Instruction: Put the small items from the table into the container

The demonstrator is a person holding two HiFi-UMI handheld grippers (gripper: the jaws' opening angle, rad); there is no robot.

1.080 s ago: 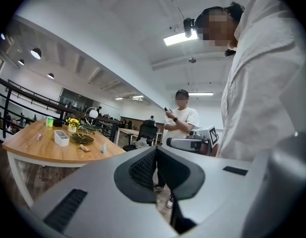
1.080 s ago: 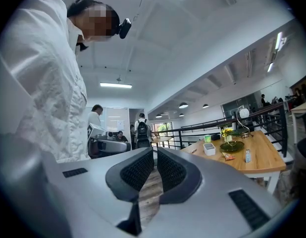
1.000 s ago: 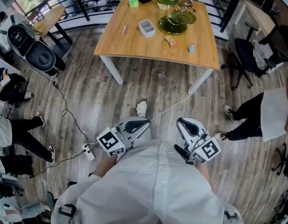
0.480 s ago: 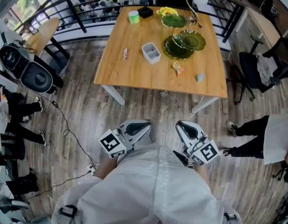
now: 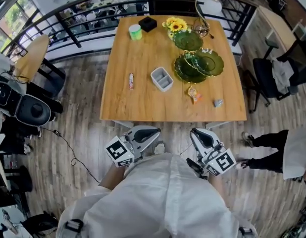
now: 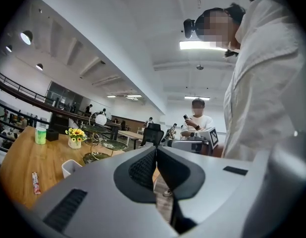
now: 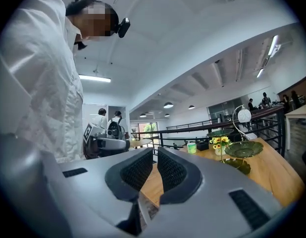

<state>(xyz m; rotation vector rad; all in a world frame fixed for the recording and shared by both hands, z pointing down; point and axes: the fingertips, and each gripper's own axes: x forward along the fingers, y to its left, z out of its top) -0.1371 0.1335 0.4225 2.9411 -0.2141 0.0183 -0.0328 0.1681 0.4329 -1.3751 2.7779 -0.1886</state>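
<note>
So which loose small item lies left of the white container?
The slim wrapped stick; the orange packet and the grey piece both lie right of the container.

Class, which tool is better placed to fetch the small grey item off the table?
Probably right. The small grey item lies near the wooden table's right front corner, ahead of the right tool; the left tool is farther. Both are shut.

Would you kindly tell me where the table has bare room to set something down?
The near-left stretch of the light wooden table is bare, from the small wrapped stick and the white divided container to the near edge. The left side near the green cup is free. It is crowded around the tiered green glass plates.
</note>
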